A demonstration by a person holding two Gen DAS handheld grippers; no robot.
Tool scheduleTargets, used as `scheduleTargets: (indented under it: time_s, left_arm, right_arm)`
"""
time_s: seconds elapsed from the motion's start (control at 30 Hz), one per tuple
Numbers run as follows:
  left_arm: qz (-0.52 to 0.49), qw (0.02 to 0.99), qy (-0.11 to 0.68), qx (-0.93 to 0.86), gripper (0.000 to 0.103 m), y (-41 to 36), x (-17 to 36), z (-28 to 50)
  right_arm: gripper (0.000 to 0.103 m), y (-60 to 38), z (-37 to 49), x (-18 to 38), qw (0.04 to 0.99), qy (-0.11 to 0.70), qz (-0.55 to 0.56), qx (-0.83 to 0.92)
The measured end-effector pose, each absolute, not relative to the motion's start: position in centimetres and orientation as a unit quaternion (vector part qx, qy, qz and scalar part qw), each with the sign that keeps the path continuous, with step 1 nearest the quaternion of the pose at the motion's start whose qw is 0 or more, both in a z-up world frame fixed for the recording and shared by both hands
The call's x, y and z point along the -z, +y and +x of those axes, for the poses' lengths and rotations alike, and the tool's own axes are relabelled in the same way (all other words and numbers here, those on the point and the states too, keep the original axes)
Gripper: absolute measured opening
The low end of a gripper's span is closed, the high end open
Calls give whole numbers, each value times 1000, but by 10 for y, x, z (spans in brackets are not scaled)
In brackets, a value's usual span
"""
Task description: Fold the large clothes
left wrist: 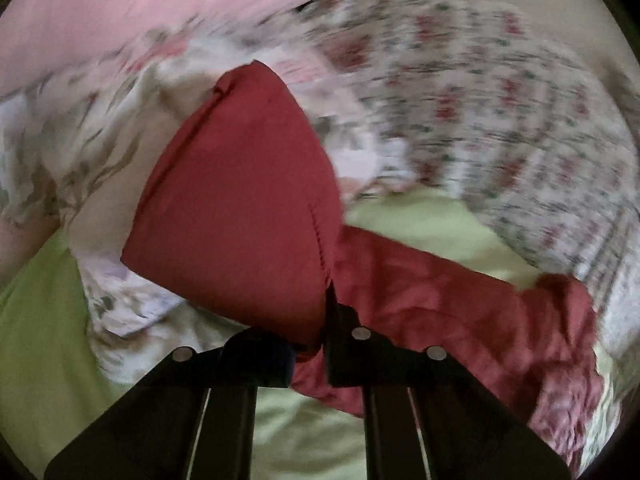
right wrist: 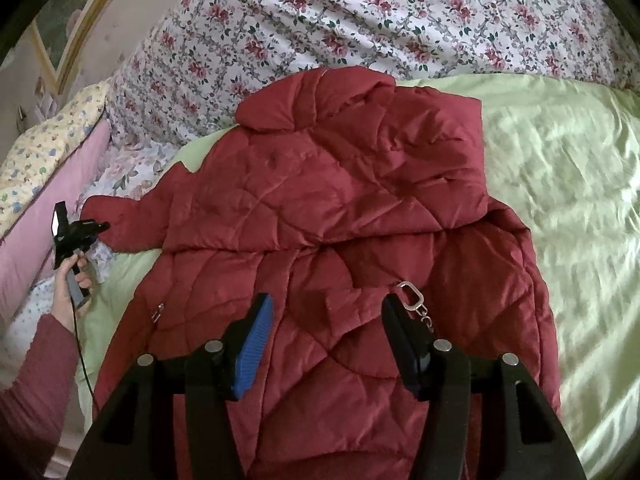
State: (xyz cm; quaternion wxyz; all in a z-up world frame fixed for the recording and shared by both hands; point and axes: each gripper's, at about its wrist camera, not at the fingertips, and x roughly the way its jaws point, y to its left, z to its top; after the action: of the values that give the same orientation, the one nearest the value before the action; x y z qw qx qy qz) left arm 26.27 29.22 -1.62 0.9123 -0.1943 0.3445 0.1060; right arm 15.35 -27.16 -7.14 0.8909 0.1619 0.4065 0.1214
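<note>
A dark red quilted jacket (right wrist: pixel 340 216) lies spread on a light green bed sheet (right wrist: pixel 560 200). Its one sleeve (right wrist: pixel 128 220) reaches out to the left. My left gripper (left wrist: pixel 316 344) is shut on the cuff end of that sleeve (left wrist: pixel 240 208), which stands up in front of the camera; the view is motion-blurred. The left gripper also shows at the sleeve end in the right wrist view (right wrist: pixel 94 229). My right gripper (right wrist: pixel 326 312) is open, hovering just over the jacket's lower body, next to a metal zipper pull (right wrist: pixel 412 294).
A floral duvet (right wrist: pixel 360 28) is bunched along the far side of the bed. A pink pillow (right wrist: pixel 48 220) and a yellow patterned pillow (right wrist: pixel 44 152) lie at the left by the wall. The green sheet lies bare to the jacket's right.
</note>
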Motion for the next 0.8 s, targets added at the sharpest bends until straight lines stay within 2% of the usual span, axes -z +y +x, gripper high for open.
scheduleTargets:
  time_s: [0.3, 0.8]
  left_arm:
    - [-164, 936, 311, 2, 7, 210, -18, 240]
    - [-132, 919, 336, 159, 7, 60, -20, 230]
  right_arm:
    - [58, -271, 154, 68, 890, 402, 169, -132]
    - [59, -287, 165, 70, 882, 402, 204, -139]
